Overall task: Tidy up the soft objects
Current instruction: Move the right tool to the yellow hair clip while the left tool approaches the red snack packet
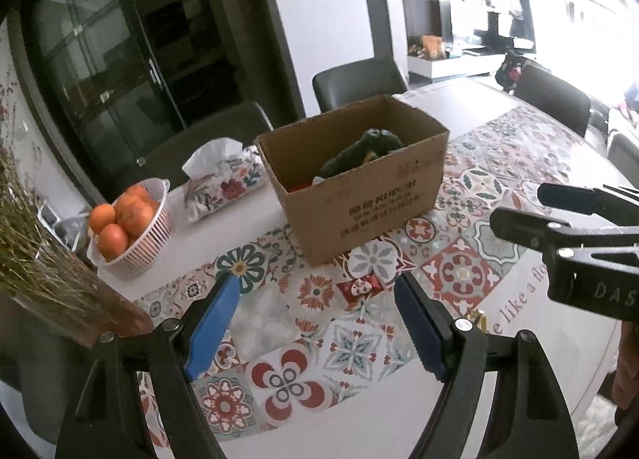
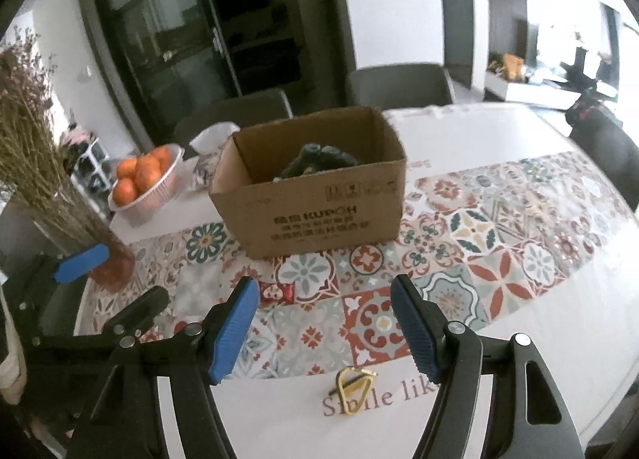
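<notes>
My left tongs (image 1: 315, 323) and right tongs (image 2: 323, 323) hang wide and empty. The box (image 2: 319, 215) sits open-topped, so the soft toy (image 2: 315, 163) drops in easily

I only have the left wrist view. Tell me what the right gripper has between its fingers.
Observer: Nothing. The right gripper is open, with only the patterned tablecloth showing between its pads.
Operator: Name that yellow speck by the lettering.
Observer: A yellow clip, lying loose by the word "Smile", just below the right gripper's gap.
Operator: Check the clearance on my left.
Observer: A blue finger of the left gripper sits close beside the vase of dried flowers; I cannot tell whether they touch.
</notes>
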Action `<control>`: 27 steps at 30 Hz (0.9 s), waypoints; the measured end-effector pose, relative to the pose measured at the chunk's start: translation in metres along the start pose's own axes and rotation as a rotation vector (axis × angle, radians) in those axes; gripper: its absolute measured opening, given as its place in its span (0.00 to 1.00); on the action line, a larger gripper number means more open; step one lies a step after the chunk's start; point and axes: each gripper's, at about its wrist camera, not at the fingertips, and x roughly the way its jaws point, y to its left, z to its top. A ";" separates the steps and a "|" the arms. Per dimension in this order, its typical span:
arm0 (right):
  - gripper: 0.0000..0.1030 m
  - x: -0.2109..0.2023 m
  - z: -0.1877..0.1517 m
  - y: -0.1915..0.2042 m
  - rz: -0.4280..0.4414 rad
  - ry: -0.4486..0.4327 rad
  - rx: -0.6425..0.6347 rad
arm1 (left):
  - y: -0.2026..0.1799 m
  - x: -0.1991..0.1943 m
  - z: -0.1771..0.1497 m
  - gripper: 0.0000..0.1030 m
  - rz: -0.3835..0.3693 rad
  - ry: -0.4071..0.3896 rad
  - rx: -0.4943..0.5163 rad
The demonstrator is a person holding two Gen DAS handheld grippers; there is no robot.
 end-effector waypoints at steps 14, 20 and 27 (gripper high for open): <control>0.83 -0.042 -0.071 0.011 -0.185 -0.268 0.179 | -0.010 -0.020 -0.026 0.77 -0.066 -0.146 0.245; 0.84 -0.023 -0.097 0.014 -0.274 -0.269 0.309 | -0.015 0.006 -0.037 0.77 -0.136 -0.137 0.340; 0.84 0.003 -0.116 0.033 -0.392 -0.284 0.355 | -0.011 0.046 -0.043 0.77 -0.210 -0.116 0.433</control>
